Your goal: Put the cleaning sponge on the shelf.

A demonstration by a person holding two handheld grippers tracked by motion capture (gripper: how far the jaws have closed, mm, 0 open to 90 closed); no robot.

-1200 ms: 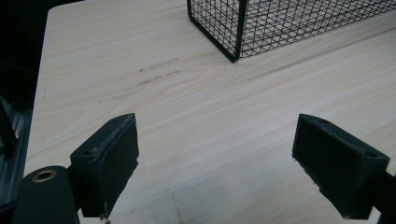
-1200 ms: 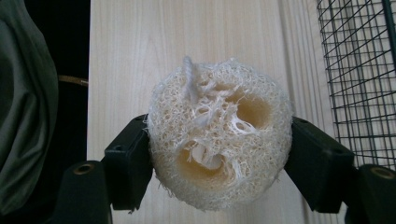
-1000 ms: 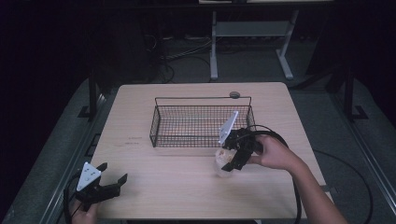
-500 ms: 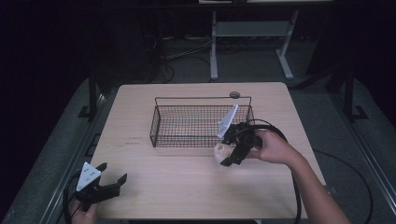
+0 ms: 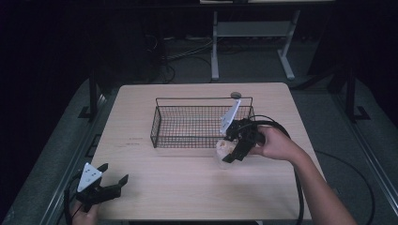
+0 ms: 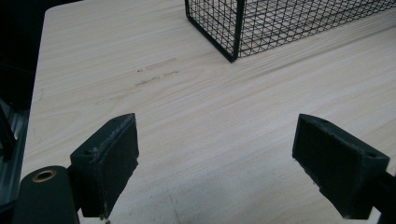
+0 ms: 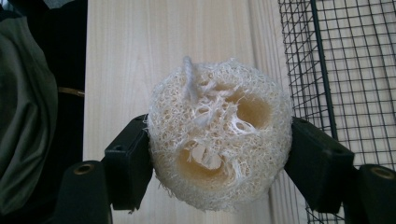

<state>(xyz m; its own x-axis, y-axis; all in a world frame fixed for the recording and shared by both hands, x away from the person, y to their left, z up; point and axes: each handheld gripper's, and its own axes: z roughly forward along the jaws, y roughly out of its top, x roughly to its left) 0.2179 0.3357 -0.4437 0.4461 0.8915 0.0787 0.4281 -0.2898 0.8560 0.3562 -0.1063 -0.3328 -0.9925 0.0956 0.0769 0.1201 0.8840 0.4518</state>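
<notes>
Just outside the black wire mesh basket [image 5: 199, 123], at its near right corner, the round pale fibrous loofah sponge [image 7: 218, 135] sits pinched in the right gripper [image 5: 231, 151]. Left gripper [image 6: 229, 163] is well clear, jaws spread, empty. Risk: loofah's fibres snag the basket rim, or it drops short onto the table [image 5: 187, 187].

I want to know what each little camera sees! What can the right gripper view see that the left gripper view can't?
The right gripper view has a round, cream, holey loofah sponge squeezed between the black fingers of the right gripper. The left gripper view has the left gripper with its fingers wide apart and nothing between them. Both have the black wire mesh basket and the light wooden table.
</notes>
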